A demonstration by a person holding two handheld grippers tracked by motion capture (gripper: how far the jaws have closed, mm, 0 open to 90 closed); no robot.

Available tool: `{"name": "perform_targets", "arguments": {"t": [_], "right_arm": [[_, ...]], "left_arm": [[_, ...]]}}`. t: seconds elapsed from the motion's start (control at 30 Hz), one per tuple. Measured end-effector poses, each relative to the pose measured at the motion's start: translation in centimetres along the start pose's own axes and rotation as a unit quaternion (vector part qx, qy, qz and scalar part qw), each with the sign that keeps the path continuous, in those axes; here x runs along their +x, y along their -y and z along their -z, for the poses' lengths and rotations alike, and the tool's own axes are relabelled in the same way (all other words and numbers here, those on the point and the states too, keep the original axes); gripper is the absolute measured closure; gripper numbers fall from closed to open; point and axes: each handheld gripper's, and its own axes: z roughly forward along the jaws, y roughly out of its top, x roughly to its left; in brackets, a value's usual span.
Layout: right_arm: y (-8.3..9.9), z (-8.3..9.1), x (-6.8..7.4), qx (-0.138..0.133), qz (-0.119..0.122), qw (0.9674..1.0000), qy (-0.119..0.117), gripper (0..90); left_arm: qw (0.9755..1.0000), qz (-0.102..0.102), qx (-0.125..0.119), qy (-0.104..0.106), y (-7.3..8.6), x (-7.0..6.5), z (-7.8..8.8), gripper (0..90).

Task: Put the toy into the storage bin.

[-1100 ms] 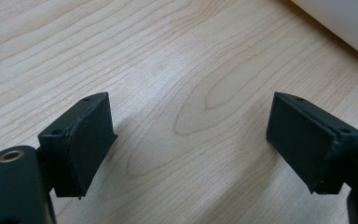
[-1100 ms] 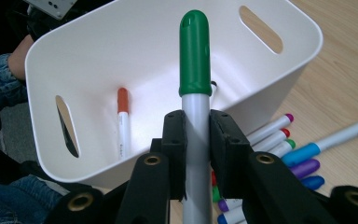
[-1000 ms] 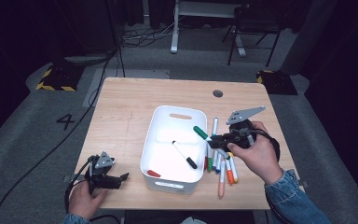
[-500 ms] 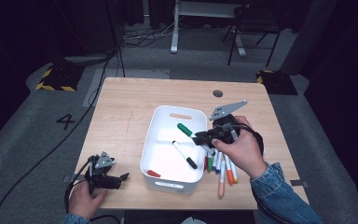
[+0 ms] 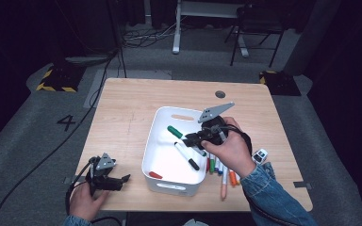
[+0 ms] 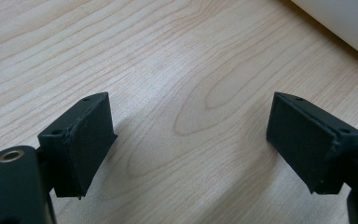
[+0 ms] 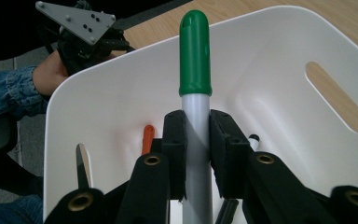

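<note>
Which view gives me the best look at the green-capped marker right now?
The right gripper view: the green-capped marker stands close up, clamped between the right gripper jaws, cap pointing into the white bin. The high view shows it small, held over the bin. The left gripper view looks along the open left gripper at the table.

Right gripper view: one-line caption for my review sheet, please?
Right gripper clamps a green-capped marker above the white bin, where an orange marker lies.
</note>
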Motion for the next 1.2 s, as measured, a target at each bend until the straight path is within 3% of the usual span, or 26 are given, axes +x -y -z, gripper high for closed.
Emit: {"name": "perform_targets", "arguments": {"t": [0.23, 0.43, 0.8, 0.97, 1.2], "right_arm": [[0.2, -1.4, -0.2, 0.017, 0.012, 0.9997, 0.010, 77.0], [0.7, -2.2, -0.2, 0.047, 0.021, 0.9983, 0.028, 77.0], [1.5, -3.8, 0.2, 0.075, 0.039, 0.9959, 0.030, 77.0], [1.9, -4.5, 0.3, 0.088, 0.035, 0.9951, 0.029, 77.0], [1.9, -4.9, 0.5, 0.095, 0.053, 0.9935, 0.033, 76.9]], "left_arm": [[1.0000, 0.000, 0.000, 0.000, 0.0, 0.0, 0.0, 15.1], [1.0000, 0.000, 0.000, 0.000, 0.0, 0.0, 0.0, 15.1], [1.0000, 0.000, 0.000, 0.000, 0.0, 0.0, 0.0, 15.1], [1.0000, -0.001, 0.000, 0.000, 0.0, 0.0, 0.0, 15.1], [1.0000, 0.000, 0.000, 0.000, 0.0, 0.0, 0.0, 15.1]]}}
